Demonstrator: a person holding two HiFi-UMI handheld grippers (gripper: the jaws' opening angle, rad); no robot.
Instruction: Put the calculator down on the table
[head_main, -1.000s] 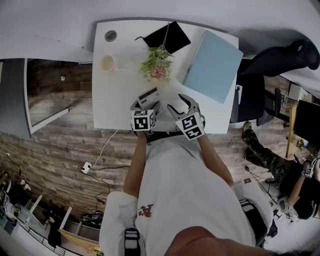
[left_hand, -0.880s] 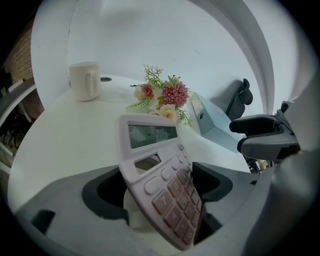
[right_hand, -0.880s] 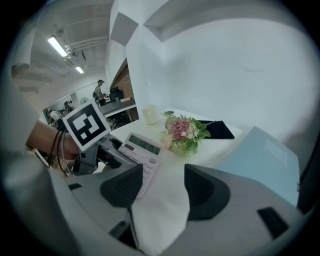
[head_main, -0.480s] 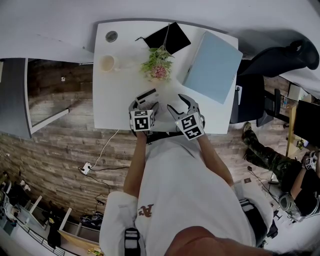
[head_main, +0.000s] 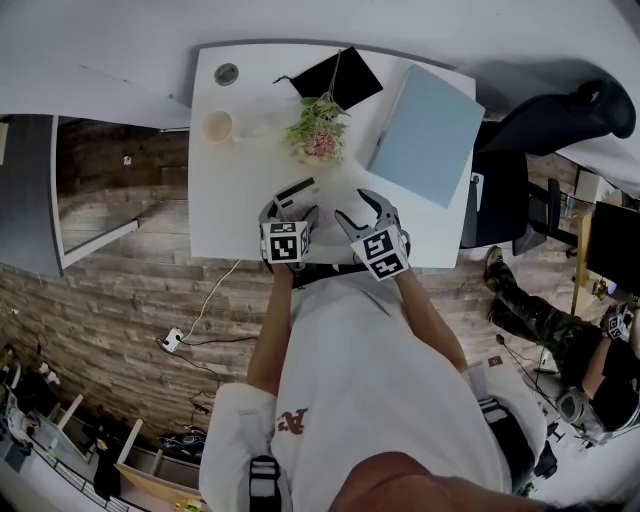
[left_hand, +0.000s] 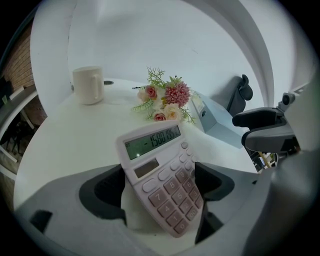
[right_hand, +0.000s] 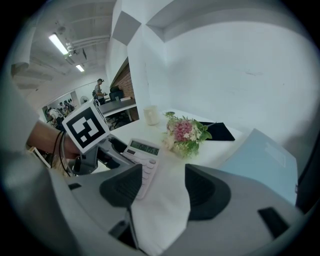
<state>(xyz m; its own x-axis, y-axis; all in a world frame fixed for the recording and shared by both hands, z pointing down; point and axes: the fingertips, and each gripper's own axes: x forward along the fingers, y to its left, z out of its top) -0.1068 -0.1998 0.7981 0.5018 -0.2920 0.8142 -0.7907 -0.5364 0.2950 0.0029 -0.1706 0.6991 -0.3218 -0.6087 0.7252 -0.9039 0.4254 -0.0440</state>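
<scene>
A pale pink calculator (left_hand: 160, 185) with a lit display lies askew on the white table (head_main: 240, 190), near its front edge. My left gripper (left_hand: 160, 180) stands around it, one jaw on each side, and the pads do not press on it. Those jaws have just been opening, then closing a touch, with the calculator (head_main: 296, 192) still between them. In the right gripper view the calculator (right_hand: 142, 160) rests flat on the tabletop. Just right of it, my right gripper (right_hand: 160, 187) stands open over bare table. The head view shows the left gripper (head_main: 290, 208) and the right gripper (head_main: 360, 208) side by side.
A cream mug (head_main: 215, 126) stands at the back left. A small bunch of flowers (head_main: 317, 128) lies mid-table, and a black notebook (head_main: 335, 75) is behind it. A light blue folder (head_main: 425, 130) covers the right side. A black office chair (head_main: 560, 115) is beyond the table's right edge.
</scene>
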